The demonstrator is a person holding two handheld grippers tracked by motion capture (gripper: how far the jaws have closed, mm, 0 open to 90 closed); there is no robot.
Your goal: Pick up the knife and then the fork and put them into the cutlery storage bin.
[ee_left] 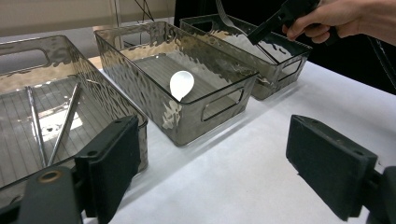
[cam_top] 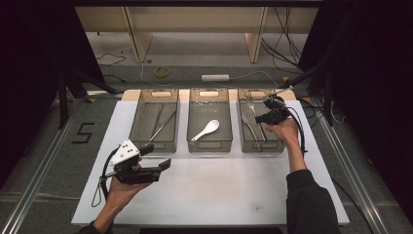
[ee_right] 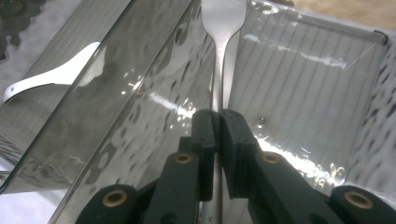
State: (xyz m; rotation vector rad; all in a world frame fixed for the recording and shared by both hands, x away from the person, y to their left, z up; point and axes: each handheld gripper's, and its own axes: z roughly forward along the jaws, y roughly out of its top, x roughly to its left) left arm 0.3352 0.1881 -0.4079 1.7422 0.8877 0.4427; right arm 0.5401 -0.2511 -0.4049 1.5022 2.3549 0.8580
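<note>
Three clear bins stand in a row at the back of the white table. Metal chopsticks lie in the left bin. A white spoon rests in the middle bin. Over the right bin, my right gripper is shut on the handle of a metal fork. My left gripper hangs open above the table in front of the left bin, with nothing between its jaws.
Bare white table stretches in front of the bins. On the floor beyond the table lie a yellow tape roll, a white tube and cables. Wooden shelf legs stand behind. A "5" is marked on the floor at left.
</note>
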